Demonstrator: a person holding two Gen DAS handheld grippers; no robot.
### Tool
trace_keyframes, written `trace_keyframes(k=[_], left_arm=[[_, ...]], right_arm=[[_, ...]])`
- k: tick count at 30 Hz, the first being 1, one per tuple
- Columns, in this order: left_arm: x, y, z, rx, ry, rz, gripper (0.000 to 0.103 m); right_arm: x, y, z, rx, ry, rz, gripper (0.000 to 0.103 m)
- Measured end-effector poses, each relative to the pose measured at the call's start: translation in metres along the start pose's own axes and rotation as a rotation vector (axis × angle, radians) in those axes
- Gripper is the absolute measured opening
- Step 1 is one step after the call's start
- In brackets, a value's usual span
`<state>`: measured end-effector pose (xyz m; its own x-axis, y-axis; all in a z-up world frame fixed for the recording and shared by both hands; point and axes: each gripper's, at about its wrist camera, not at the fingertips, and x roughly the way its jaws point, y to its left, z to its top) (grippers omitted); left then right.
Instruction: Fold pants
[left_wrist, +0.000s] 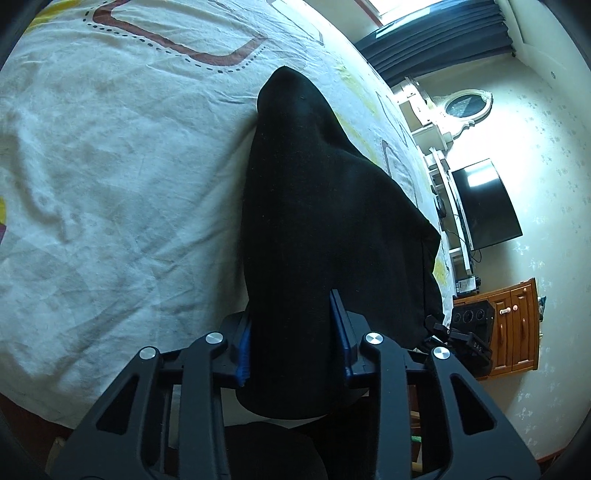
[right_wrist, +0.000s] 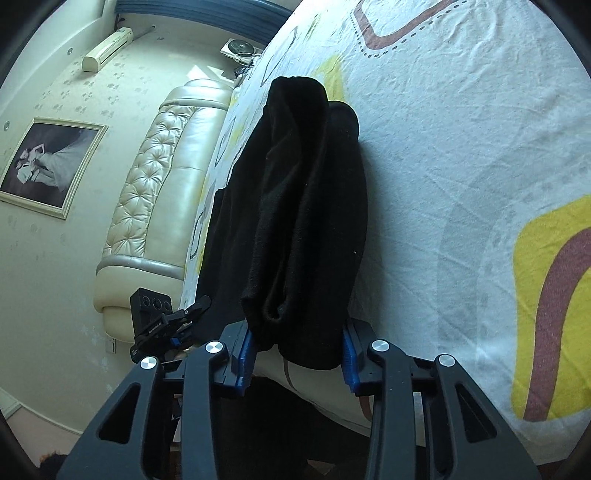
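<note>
black pants (left_wrist: 317, 221), bunched into thick lengthwise folds, stretch across a white patterned bed sheet (left_wrist: 110, 184), their near end raised off it at the bed's edge.

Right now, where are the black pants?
The black pants lie bunched on the patterned bedsheet at the bed's near edge, one end between the left gripper fingers, the other between the right gripper fingers.

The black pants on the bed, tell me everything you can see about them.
The black pants look like soft knit fabric, bunched lengthwise into a long, thick bundle lying on the patterned bedsheet. Their near end sits between the blue-padded fingers of both the left gripper and right gripper, at the bed's near edge.
</note>
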<state>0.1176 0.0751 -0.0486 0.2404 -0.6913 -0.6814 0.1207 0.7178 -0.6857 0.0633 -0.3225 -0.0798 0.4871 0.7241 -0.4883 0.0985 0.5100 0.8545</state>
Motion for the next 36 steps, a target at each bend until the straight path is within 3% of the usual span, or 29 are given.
trace_keyframes(k=[5, 7, 9, 10, 11, 14, 20, 27, 28, 30, 31, 32, 36], left_arm=[[0.002, 0.008, -0.005, 0.013, 0.009, -0.011, 0.038], [0.002, 0.018, -0.002, -0.029, 0.009, -0.064, 0.042], [-0.006, 0.027, -0.001, -0.075, -0.016, -0.109, 0.046], [-0.014, 0.030, 0.000, -0.074, -0.039, -0.118, 0.054], [-0.021, 0.031, 0.002, -0.059, -0.063, -0.111, 0.063], [-0.029, 0.031, 0.019, -0.017, -0.093, -0.100, 0.067], [0.008, 0.026, 0.066, 0.009, -0.056, -0.114, 0.069], [0.047, 0.023, 0.109, 0.012, -0.026, -0.114, 0.069], [0.050, 0.023, 0.111, 0.010, -0.019, -0.115, 0.069], [0.056, 0.024, 0.113, 0.014, -0.011, -0.104, 0.069], [0.057, 0.022, 0.113, 0.032, -0.014, -0.088, 0.061], [0.058, 0.019, 0.114, 0.066, -0.020, -0.057, 0.049], [0.058, 0.011, 0.113, 0.125, -0.045, -0.009, 0.038]], right_arm=[[0.002, -0.013, -0.004, 0.020, 0.031, 0.012, 0.042], [0.003, -0.019, 0.000, 0.048, 0.042, 0.045, 0.046], [-0.004, -0.012, 0.004, 0.009, 0.046, 0.023, 0.059], [-0.009, -0.006, 0.007, -0.033, 0.042, 0.007, 0.072], [-0.013, -0.001, 0.010, -0.074, 0.035, -0.009, 0.079], [-0.017, 0.000, 0.032, -0.103, 0.005, -0.027, 0.081], [0.010, -0.019, 0.084, 0.011, -0.063, 0.111, 0.081], [0.029, -0.022, 0.113, 0.011, -0.077, 0.128, 0.081], [0.031, -0.019, 0.113, -0.010, -0.069, 0.116, 0.079], [0.032, -0.020, 0.109, -0.039, -0.049, 0.048, 0.053], [0.034, -0.023, 0.108, -0.026, -0.041, 0.041, 0.047], [0.034, -0.025, 0.107, -0.015, -0.048, 0.054, 0.044], [0.033, -0.022, 0.105, -0.019, -0.067, 0.065, 0.042]])
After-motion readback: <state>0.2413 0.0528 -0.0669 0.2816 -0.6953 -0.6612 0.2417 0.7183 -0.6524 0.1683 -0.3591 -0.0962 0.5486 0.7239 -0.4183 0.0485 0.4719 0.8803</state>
